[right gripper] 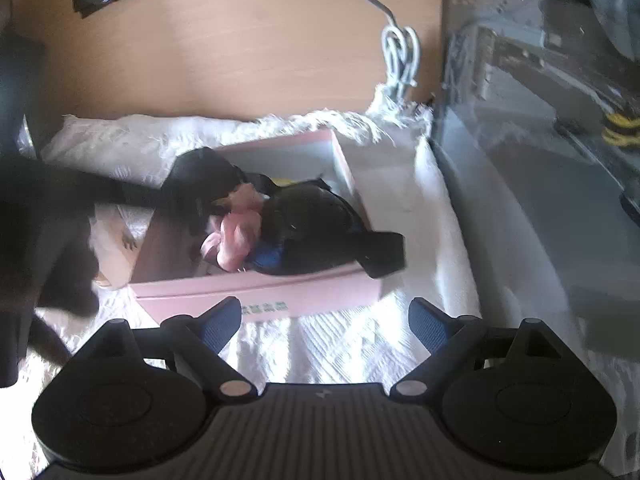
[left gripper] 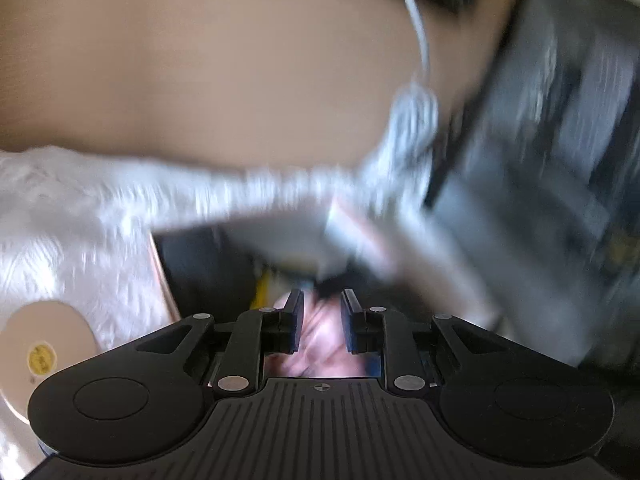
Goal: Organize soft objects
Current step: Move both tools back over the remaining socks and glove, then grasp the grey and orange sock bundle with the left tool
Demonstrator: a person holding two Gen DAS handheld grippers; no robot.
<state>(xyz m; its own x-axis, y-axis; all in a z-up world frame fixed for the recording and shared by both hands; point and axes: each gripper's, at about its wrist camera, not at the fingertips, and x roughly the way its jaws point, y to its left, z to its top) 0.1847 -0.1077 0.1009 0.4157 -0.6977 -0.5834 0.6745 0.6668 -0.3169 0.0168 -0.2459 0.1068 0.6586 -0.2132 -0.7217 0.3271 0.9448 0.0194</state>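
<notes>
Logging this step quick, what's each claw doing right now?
Left claw: nearly closed on a pink soft item, blurred.
Right claw: open, holding nothing.

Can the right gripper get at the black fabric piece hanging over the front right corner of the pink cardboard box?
Probably yes. The right gripper has its jaws open, and only white cloth lies between it and the black fabric piece.

The pink box (right gripper: 256, 294) looks like smooth matt cardboard, and it sits on a white woven cloth (right gripper: 352, 344) with a rough, frayed fringe. The table (right gripper: 224, 52) is smooth pale wood grain; the pink item (right gripper: 236, 236) inside looks like soft fabric.
</notes>
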